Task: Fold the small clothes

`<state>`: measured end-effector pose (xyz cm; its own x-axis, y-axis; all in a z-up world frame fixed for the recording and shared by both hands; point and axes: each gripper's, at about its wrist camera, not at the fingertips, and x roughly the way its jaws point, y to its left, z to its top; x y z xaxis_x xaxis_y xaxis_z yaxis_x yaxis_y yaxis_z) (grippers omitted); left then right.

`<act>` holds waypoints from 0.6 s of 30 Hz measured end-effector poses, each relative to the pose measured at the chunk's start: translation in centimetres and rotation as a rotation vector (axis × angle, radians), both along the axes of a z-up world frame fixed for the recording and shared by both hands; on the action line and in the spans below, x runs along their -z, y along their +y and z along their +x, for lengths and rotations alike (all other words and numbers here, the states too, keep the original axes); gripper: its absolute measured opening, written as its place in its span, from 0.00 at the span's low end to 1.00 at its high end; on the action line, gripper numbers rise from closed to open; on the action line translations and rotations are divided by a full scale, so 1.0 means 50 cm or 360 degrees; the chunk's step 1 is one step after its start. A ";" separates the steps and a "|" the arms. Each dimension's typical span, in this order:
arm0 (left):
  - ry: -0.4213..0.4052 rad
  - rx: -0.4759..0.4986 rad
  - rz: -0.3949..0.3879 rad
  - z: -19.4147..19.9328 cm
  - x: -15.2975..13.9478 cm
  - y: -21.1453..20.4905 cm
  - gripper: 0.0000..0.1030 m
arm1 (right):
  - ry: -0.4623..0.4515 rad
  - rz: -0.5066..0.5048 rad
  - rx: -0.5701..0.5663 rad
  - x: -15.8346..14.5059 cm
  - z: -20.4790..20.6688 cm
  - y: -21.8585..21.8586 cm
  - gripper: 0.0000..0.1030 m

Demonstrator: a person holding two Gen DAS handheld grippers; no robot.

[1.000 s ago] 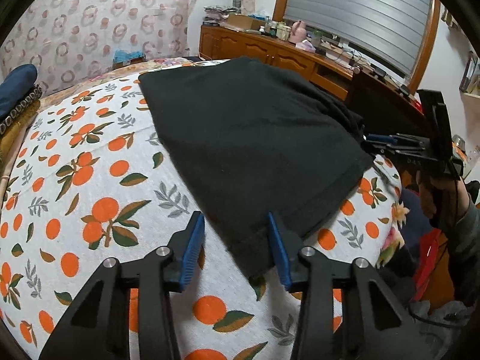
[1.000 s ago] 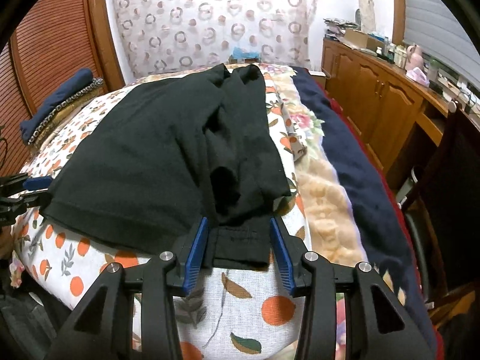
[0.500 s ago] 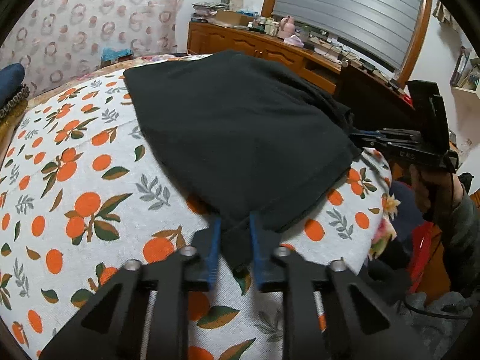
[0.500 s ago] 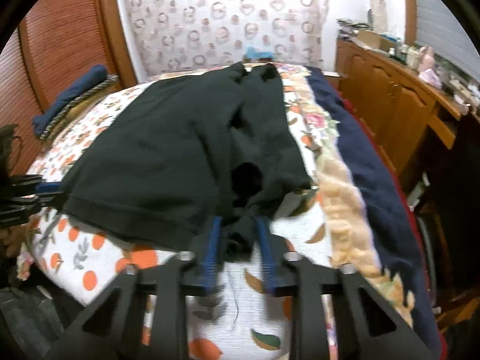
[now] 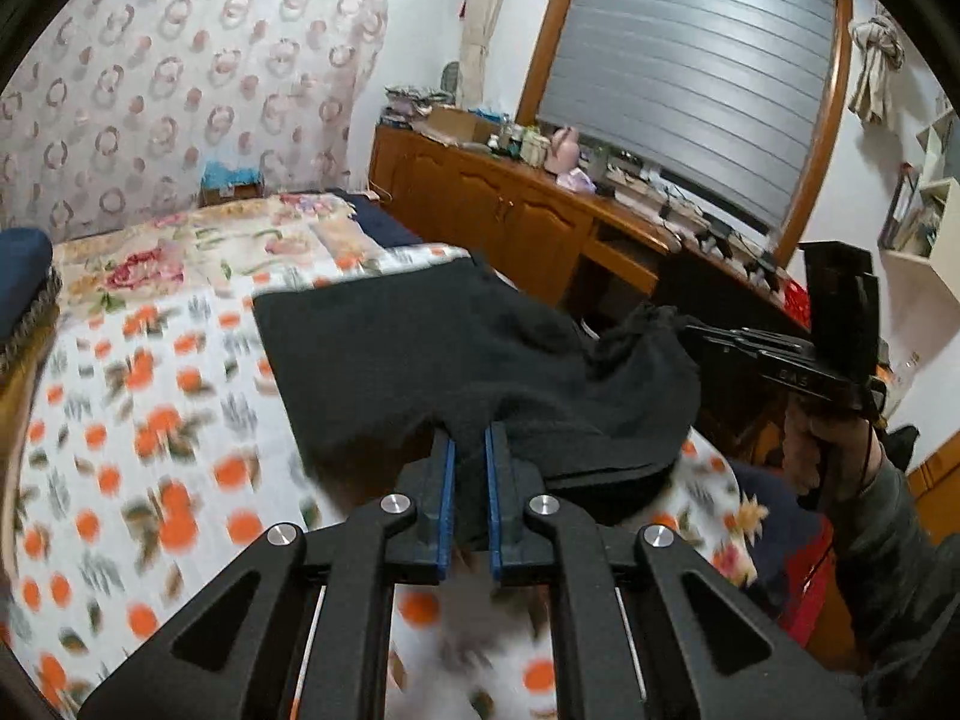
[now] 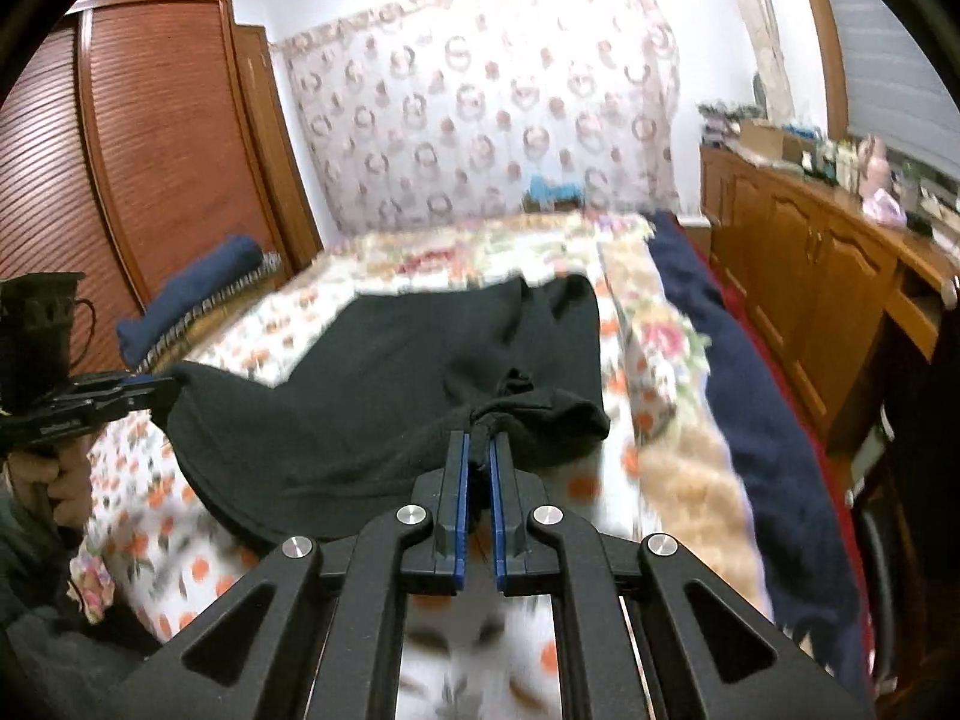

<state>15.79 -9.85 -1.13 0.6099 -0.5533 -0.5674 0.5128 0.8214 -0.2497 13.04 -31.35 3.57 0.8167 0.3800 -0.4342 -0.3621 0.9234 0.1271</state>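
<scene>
My left tongs [image 5: 468, 450] are clenched on a near corner of the black garment [image 5: 456, 354], its cloth bunched between the blue pads [image 5: 447, 498]. My right tongs [image 6: 477, 450] are clenched on the other near corner, where the fabric gathers into a knot at the tips. The garment lies spread on the bed's orange-print sheet [image 5: 138, 420], its near edge lifted clear and sagging between the two grips.

The left view alone shows my right tongs [image 5: 696, 333] at 3 o'clock, held by my hand [image 5: 822, 450] in a dark sleeve [image 5: 900, 552], with cloth drawn up to the tips. It also shows the shuttered window [image 5: 690, 78] at 1 o'clock and the wooden cabinet [image 5: 516, 222] crowded with small things beneath it. The right view alone shows the slatted wooden wardrobe [image 6: 150, 138] at 10 o'clock, the rolled navy cushion [image 6: 192, 294] along the bed's left edge, the navy blanket [image 6: 750, 390] down the right side, and my left tongs [image 6: 153, 387] at 9 o'clock pulling a corner of the garment into a point. Both views share the ring-patterned curtain [image 6: 480, 108] behind the bed.

A second ago both tongs stood wide apart at the hem, with the garment flat on the sheet. The jaws have just been closing on the cloth, and the near edge has risen off the bed. More of the room now shows above the bed, and the sheet is blurred.
</scene>
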 end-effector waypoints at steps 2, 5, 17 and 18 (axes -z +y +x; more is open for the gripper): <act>-0.0007 -0.0023 -0.0025 0.037 -0.015 0.008 0.09 | -0.0054 0.0003 -0.0018 -0.022 0.021 0.004 0.06; -0.0026 -0.0071 -0.0027 0.098 -0.032 0.018 0.09 | -0.0108 -0.0007 -0.0027 -0.046 0.066 0.007 0.05; 0.0087 -0.0262 0.0045 0.360 0.010 0.055 0.09 | -0.0066 -0.0146 -0.0013 -0.042 0.318 0.081 0.05; 0.0112 -0.0271 0.0056 0.374 0.022 0.056 0.09 | -0.0034 -0.0147 -0.0007 -0.036 0.341 0.084 0.05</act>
